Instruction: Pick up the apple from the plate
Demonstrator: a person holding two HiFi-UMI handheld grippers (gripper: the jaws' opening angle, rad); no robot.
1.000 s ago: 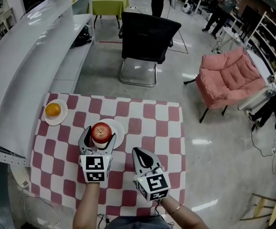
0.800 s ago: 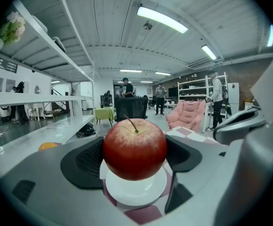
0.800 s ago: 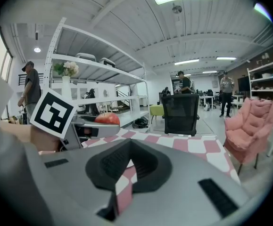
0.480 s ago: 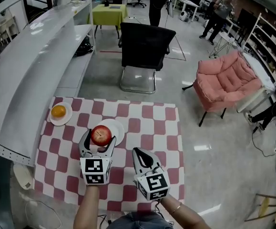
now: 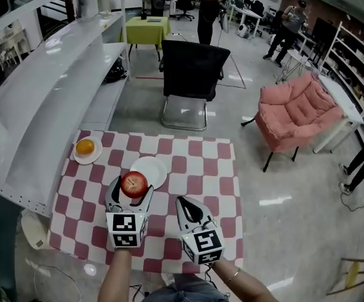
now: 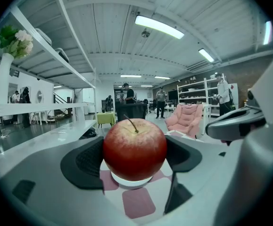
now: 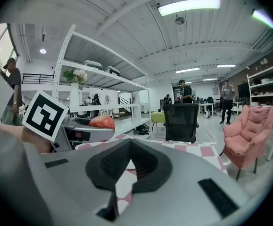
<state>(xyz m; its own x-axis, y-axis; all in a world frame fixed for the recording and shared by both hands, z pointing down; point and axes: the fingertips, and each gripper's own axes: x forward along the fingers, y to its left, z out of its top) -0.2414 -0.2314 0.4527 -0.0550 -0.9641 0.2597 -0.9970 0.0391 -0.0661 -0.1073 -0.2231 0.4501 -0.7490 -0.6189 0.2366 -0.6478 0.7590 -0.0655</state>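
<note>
- Table (image 5: 188, 168), red-and-white checked cloth, lower centre of the head view: its right and near edges drop to open floor. A long white shelf unit (image 5: 37, 106) borders its left edge. A black chair (image 5: 194, 68) stands beyond the far edge.
- Open room: the cloth to the right of centre is bare, so movement rightward or straight up is unobstructed.
- Plate (image 5: 153, 168), centre of the table: now fully bare. One second ago the apple covered its left part.
- Small plate (image 5: 88, 157) with an orange (image 5: 85, 147), upper-left corner of the table: well apart from the work and in the same place as before.
- Left gripper (image 5: 130, 190): jaws clamped on the apple (image 5: 134, 184), one pad on each side, stem up.
- Apple position: at the lower-left rim of the plate in the head view. In the left gripper view the apple (image 6: 134, 148) hangs above the plate (image 6: 131, 181), not touching it.
- Judgement: the lift is complete, and only a steady hold remains.
- Right gripper (image 5: 191, 209), just right of the left one: jaws together, nothing between them.
</note>
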